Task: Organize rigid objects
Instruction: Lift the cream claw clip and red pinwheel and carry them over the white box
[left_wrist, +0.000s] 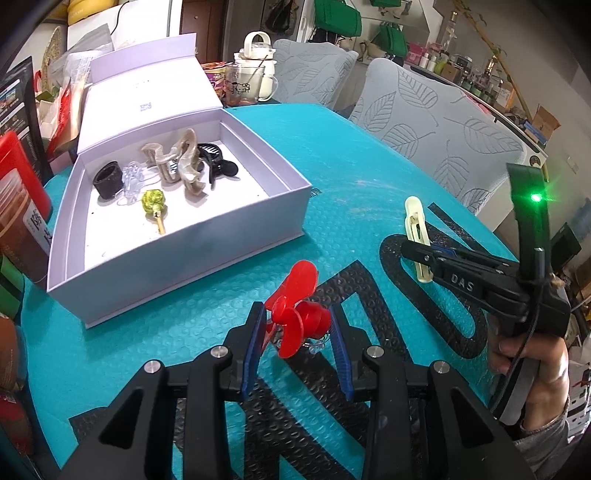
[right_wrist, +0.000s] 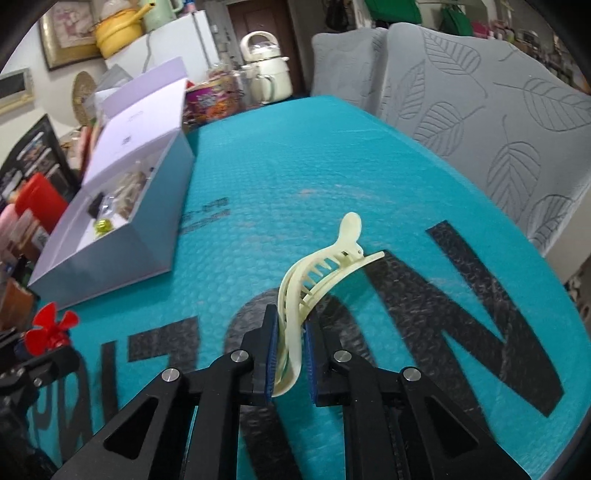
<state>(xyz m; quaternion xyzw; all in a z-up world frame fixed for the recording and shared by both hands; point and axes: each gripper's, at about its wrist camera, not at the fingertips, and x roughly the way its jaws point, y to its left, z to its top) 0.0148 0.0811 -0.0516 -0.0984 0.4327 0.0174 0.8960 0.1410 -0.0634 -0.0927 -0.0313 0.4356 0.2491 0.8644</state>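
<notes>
Both claws are clamped, left claw (left_wrist: 299, 325) on the red propeller (left_wrist: 300, 314), right claw (right_wrist: 290, 354) on the cream hair clip (right_wrist: 317, 273), so I'd lift straight up, then carry to the open box (left_wrist: 236, 236) near the counter's far-left edge.

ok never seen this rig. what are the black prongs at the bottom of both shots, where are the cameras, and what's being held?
There is no robot arm here. A person holds a hand-operated two-finger claw in each hand, and a fisheye camera on each one looks forward along its fingers, so the black prongs are the claw seen from behind.

The left wrist view shows the left claw closed on a red toy propeller. To its right you can see the right claw from the side, with the person's hand on its grip.

The right wrist view shows the right claw closed on a cream hair clip.

Both work over a teal mat with black lettering. An open white box stands on it, already holding several hair clips, a dark ring, a clear piece and a small yellow-green item.
</notes>
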